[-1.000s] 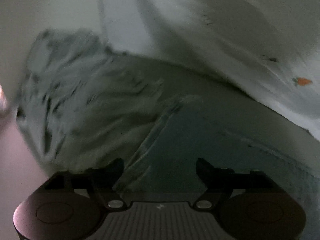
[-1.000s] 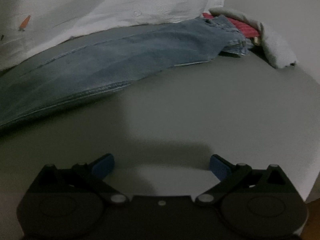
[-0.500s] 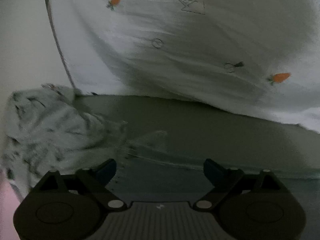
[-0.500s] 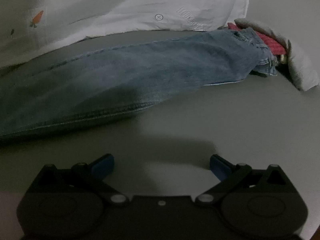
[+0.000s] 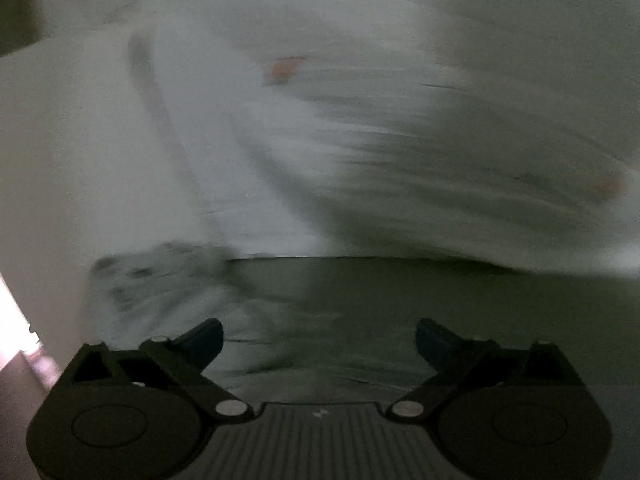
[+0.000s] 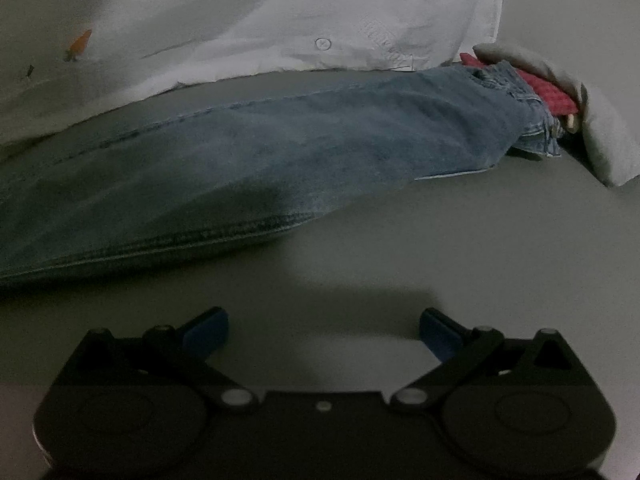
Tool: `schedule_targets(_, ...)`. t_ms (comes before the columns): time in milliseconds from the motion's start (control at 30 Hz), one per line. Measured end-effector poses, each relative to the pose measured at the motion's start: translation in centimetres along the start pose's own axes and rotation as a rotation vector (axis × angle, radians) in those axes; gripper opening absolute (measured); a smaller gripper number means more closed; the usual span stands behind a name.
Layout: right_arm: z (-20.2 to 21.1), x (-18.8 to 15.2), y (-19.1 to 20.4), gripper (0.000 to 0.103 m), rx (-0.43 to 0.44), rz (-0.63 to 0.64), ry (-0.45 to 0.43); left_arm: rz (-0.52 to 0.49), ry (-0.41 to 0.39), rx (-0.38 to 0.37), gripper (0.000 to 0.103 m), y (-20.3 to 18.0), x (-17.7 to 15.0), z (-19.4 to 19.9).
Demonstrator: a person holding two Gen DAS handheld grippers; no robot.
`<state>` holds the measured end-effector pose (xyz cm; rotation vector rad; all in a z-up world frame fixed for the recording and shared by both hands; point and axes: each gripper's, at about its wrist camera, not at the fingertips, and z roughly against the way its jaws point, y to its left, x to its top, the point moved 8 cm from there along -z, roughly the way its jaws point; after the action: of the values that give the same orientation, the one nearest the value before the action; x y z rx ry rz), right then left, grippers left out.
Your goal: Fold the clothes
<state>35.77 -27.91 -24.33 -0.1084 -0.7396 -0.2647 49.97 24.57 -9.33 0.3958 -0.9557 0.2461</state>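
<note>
Bare surface (image 6: 460,240) lies open in front of the right gripper (image 6: 324,330); jeans (image 6: 280,152) and white shirt (image 6: 240,20) bar the far side.

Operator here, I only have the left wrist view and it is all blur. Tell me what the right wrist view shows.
Observer: Blue jeans lie flat across the grey surface.
Operator: Report the right tongs.
Observer: The right tongs are open and empty, over bare surface, short of the jeans.
Operator: Name what sits past the jeans.
Observer: A white carrot-print cloth lies behind them; something red shows at their far end.
</note>
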Motion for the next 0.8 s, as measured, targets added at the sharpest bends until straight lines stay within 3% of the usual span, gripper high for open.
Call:
schedule_targets(100,0.0,0.1,0.1,0.103,-0.004,0.000,0.001,-0.091,0.067,-0.271,0.103,-7.8,-2.5,0.8)
schedule_targets(200,0.0,0.1,0.2,0.103,-0.013,-0.009,-0.004,-0.183,0.105,-0.429,0.103,-14.4,-5.2,1.5)
schedule_targets(300,0.2,0.0,0.4,0.103,-0.029,-0.017,-0.020,-0.339,0.127,-0.464,0.103,-18.7,-7.7,1.1)
schedule_targets(400,0.2,-0.1,0.8,0.103,-0.039,-0.024,-0.035,-0.404,0.173,-0.466,0.103,-20.3,-9.7,-0.4)
schedule_targets(567,-0.3,0.7,1.6,0.103,-0.055,0.014,-0.060,-0.232,0.256,-0.533,0.103,-19.6,-10.1,-2.3)
schedule_targets(800,-2.7,3.9,1.8,0.103,-0.084,0.022,-0.067,-0.209,0.120,-0.567,0.103,-19.3,-10.9,-1.9)
